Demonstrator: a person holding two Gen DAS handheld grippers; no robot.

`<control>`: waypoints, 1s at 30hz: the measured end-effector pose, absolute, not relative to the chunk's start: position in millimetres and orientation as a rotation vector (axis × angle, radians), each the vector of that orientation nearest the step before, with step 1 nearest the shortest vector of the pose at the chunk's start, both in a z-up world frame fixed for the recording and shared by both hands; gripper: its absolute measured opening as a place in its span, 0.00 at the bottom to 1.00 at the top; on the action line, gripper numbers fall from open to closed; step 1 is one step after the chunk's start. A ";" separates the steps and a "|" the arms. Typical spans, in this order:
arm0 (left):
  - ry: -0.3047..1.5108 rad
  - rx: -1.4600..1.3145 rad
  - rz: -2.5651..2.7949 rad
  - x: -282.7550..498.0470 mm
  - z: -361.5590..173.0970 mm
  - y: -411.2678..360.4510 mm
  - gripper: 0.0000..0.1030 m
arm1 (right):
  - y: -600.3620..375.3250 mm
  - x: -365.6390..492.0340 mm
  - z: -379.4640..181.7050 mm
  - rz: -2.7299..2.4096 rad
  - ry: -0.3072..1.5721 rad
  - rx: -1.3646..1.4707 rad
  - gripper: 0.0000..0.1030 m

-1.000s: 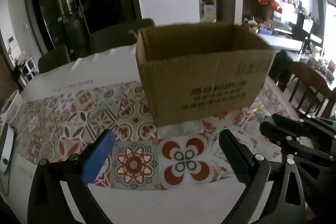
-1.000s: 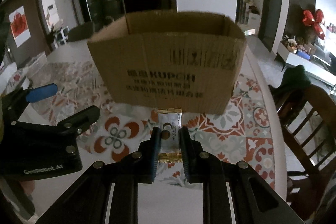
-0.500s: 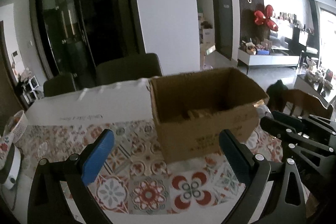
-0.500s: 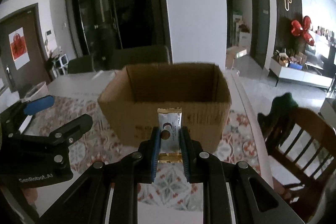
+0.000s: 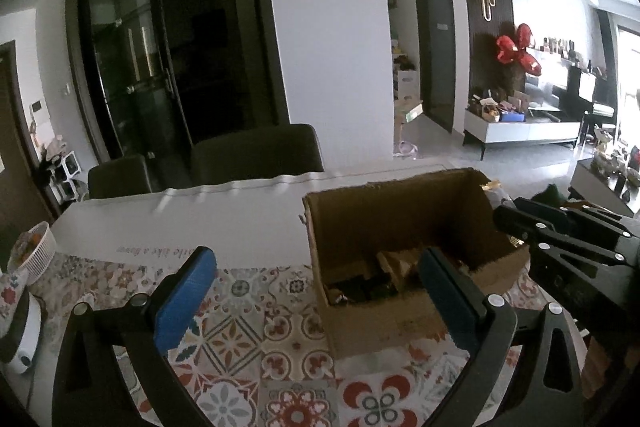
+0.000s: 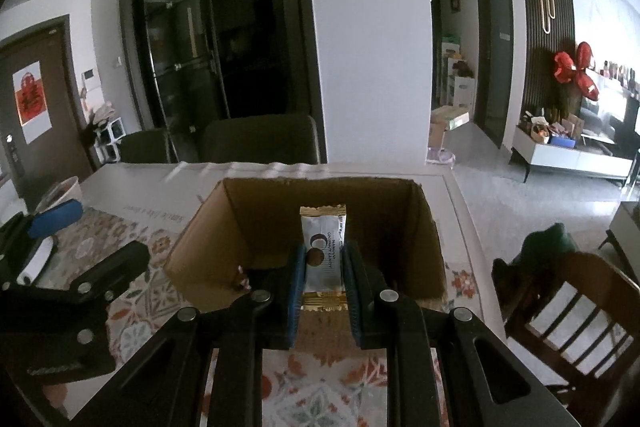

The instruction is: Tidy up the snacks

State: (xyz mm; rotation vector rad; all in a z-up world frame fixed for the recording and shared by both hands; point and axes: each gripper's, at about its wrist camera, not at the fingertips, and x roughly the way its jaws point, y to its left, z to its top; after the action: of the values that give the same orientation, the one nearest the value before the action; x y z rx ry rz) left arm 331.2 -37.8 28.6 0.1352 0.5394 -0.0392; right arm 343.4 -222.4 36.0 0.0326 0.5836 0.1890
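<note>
One white, gold-ended snack packet (image 6: 323,251), pinched in my right gripper (image 6: 323,269) jaws, has risen above the open brown cardboard box (image 6: 240,227), ready for release; left gripper (image 5: 316,291) jaws spread, empty.

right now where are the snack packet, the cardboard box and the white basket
snack packet (image 6: 323,251), right wrist view, white middle of wrapper
cardboard box (image 6: 430,247), right wrist view, right inner wall
white basket (image 5: 38,251), left wrist view, slatted side

Open-topped cardboard box (image 6: 320,223) unobstructed above, snack packets (image 5: 384,275) inside.
</note>
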 end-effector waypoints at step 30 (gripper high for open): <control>0.447 0.131 -0.076 204.5 30.3 -18.1 1.00 | -218.8 222.3 39.2 -0.004 0.542 0.029 0.84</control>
State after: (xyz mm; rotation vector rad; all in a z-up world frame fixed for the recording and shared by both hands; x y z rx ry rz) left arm 204.5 -18.1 30.3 0.1313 0.4468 -0.0756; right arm 222.3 -218.8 39.2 0.0288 0.5418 -0.0035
